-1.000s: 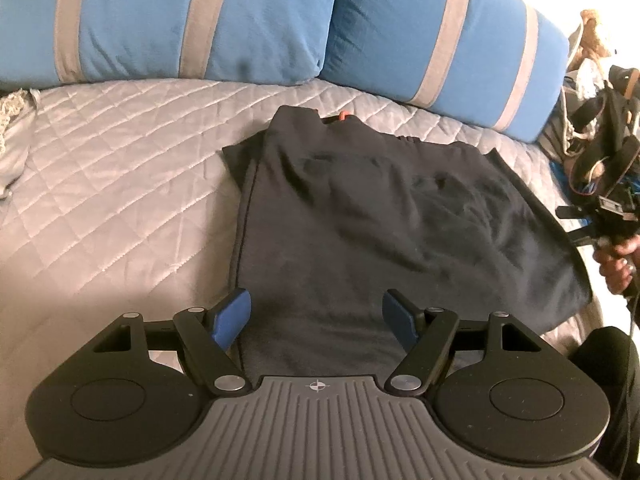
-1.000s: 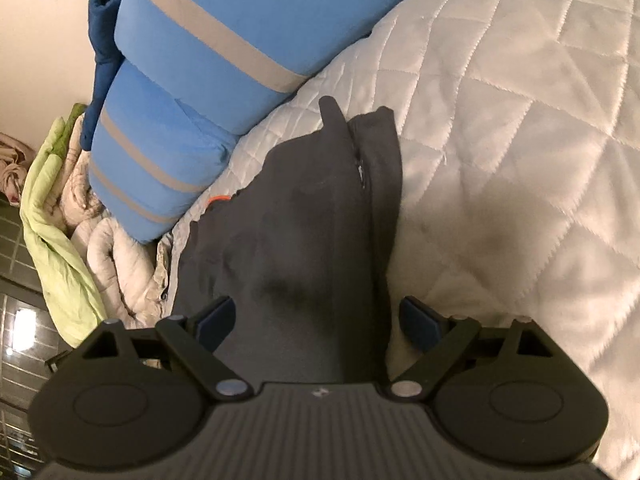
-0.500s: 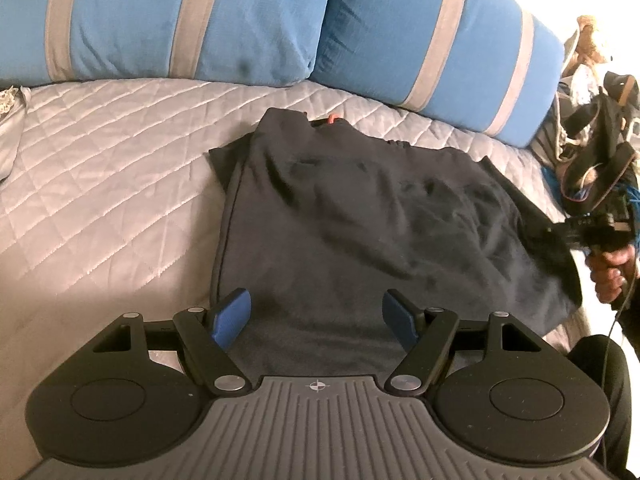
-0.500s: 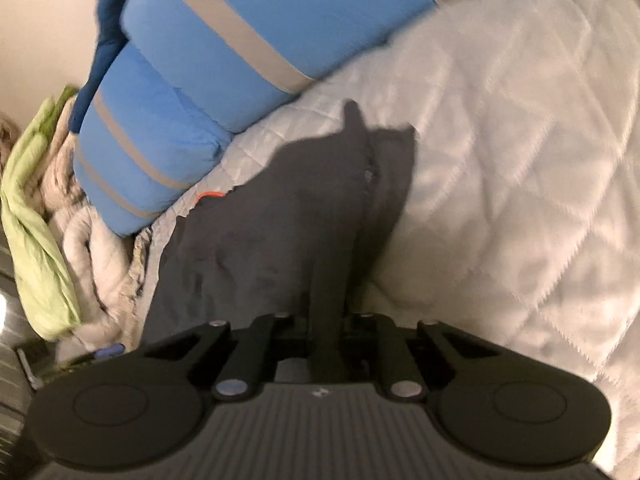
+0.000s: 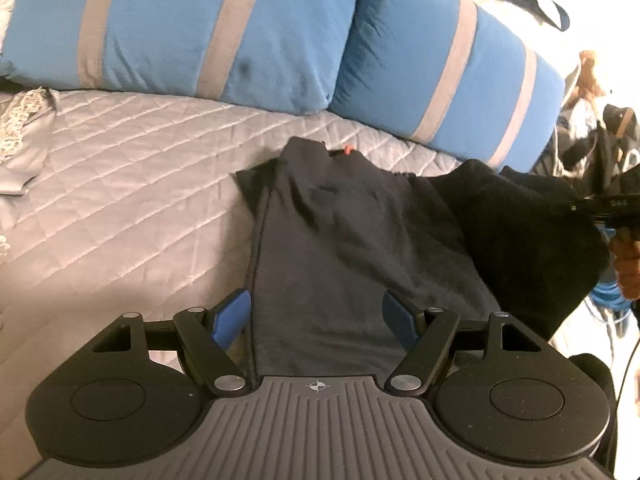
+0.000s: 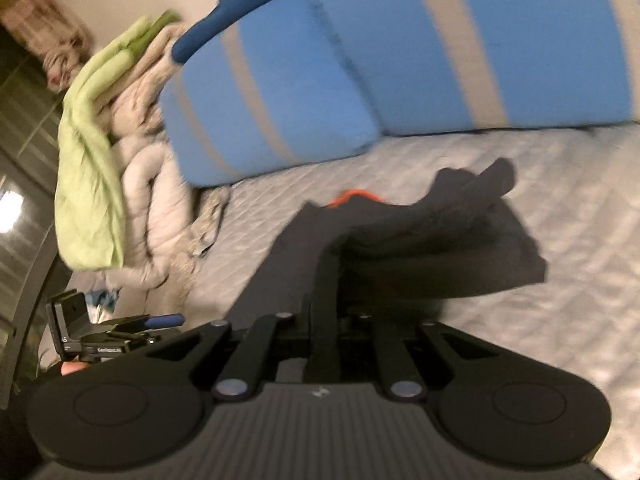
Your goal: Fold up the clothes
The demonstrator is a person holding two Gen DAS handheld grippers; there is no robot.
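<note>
We see a dark garment (image 5: 352, 248) lying on a quilted grey bedspread (image 5: 132, 184) below two blue striped pillows (image 5: 208, 28), our left gripper (image 5: 316, 316) spread wide above its near hem, our right gripper (image 6: 326, 320) pinching its lifted right edge.

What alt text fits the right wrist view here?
The right gripper, jaws shut, pinches an edge of a dark garment and lifts it off a grey quilted bed. Behind lie blue striped pillows; the frame is motion-blurred.
</note>
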